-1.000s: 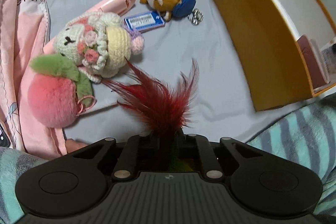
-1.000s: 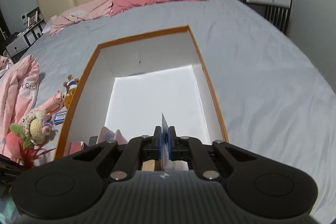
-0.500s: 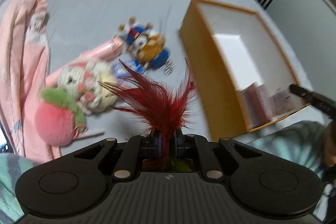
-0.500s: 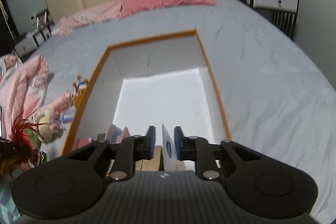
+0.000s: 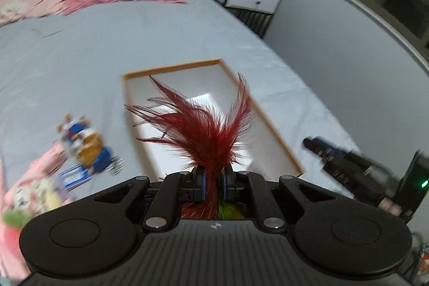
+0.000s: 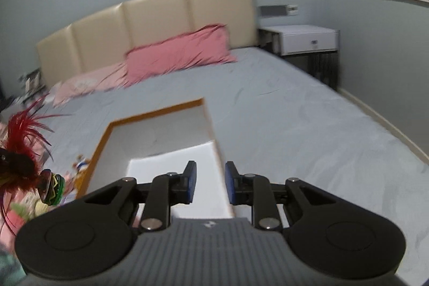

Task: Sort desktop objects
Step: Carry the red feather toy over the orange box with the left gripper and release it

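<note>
The box (image 6: 158,125) lies open-topped on the bed (image 6: 295,125), its far half bare. Toys (image 5: 83,146) crowd the sheet beside its left wall; the sheet on its right is free up to the nightstand (image 6: 308,40).

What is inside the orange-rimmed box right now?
The orange-rimmed box shows bare white walls and floor at its far end. Its near end is hidden by the red feather toy and both cameras' tongs.
</note>
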Demonstrator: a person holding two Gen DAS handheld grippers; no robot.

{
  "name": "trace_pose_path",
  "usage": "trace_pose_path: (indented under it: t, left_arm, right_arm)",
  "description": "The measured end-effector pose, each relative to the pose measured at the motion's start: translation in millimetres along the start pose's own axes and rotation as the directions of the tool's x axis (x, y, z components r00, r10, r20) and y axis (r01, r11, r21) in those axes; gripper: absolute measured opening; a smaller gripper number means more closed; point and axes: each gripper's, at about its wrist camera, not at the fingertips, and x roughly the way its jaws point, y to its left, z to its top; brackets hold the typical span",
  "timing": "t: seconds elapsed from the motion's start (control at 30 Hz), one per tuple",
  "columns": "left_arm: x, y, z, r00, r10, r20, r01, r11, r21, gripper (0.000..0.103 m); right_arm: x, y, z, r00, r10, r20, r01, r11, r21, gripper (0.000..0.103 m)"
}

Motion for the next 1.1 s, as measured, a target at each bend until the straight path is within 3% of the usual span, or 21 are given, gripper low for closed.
trace_pose_path:
  t: [0.2,0.4,0.53,0.83,1.1]
  left_arm:
    - [35,-33,19,0.997,-0.072,0.011,0.072,0.997,0.036,0.011]
    - [75,-57,30,0.994,-0.103,-0.045,0.105,0.993,0.045,0.011]
    - [100,-63,30,0.988,-0.114,-0.102,0.118,0.992,0.043,0.011]
    - [156,-66,26,0.965,-0.106,-0.238,0.119,0.992,0.041,0.011]
    - [182,-70,18,0.942,-0.096,-0.321,0.115,0.992,0.041,0.011]
  right_arm:
    - [11,-29,-7,0.998,-0.031,-0.061,0.040,0.985,0.168,0.026]
    - [19,-22,-8,0.997,-0.032,-0.067,0.041,0.990,0.138,0.026]
    - [18,-31,-10,0.998,0.005,-0.057,0.005,0.984,0.181,0.026]
    - [28,-34,-11,0.994,0.067,-0.092,-0.047,0.978,0.201,0.026]
    - [40,-41,-12,0.984,0.131,-0.124,-0.099,0.966,0.237,0.026]
